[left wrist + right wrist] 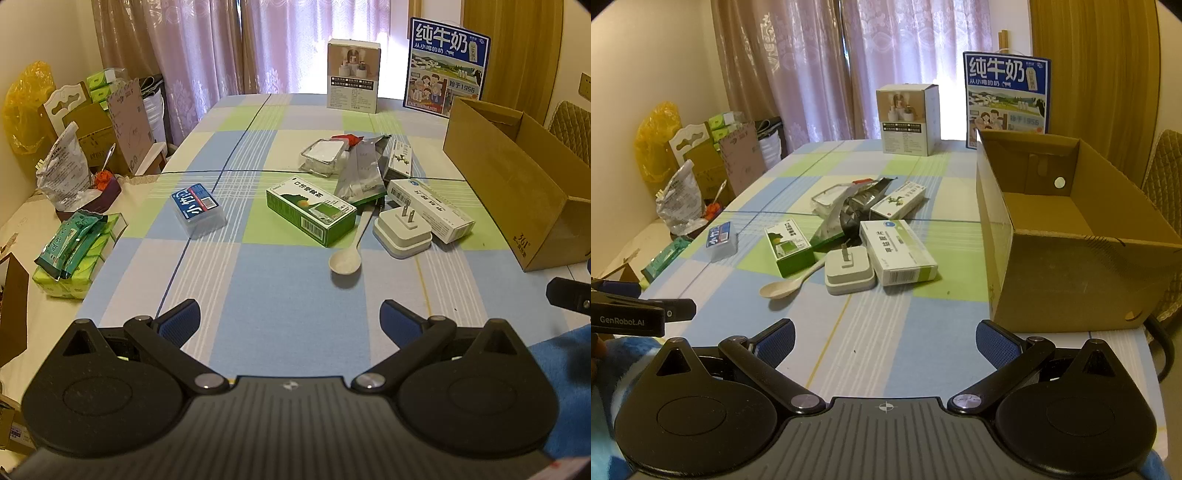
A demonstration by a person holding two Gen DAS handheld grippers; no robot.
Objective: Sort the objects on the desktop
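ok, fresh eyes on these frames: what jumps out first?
The open cardboard box on the table's right side, apparently empty. Next, the clutter mid-table: green box, white spoon, plug adapter, medicine boxes. Both grippers, left and right, hover open at the near edge, holding nothing.

A tablecloth [295, 295] checked in blue, green and cream. The near spoon [345, 260] is cream, the plug [402, 230] white, the carton [312, 210] green and white, the right-hand box [1071, 266] plain brown cardboard.
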